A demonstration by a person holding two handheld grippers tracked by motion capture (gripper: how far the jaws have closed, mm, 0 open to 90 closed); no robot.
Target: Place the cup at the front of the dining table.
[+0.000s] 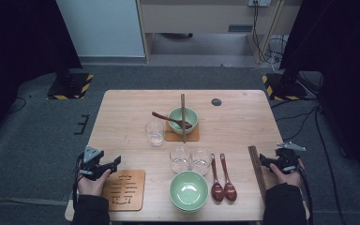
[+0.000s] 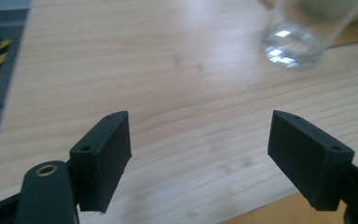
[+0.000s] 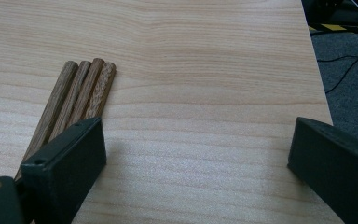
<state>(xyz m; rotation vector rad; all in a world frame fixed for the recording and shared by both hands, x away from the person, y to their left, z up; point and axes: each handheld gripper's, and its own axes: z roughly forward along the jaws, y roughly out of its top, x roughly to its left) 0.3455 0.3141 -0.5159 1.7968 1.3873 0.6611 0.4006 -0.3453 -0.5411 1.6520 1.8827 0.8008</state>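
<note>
Wooden chopsticks (image 3: 77, 95), round and grained, lie beside the open right gripper (image 3: 200, 158).

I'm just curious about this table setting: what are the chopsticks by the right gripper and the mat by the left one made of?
Chopsticks: apparently wood, matte brown, with visible grain.
Mat: looks like pale wood or bamboo, smooth, with cut-out slots; which one is unclear.

Grey carpet floor (image 1: 37, 140) surrounds the pale wooden tabletop (image 1: 243, 117); black curtains (image 1: 18, 37) hang either side, yellow-black striped bases (image 1: 70, 86) below, cables (image 1: 267, 47) trailing behind.
</note>
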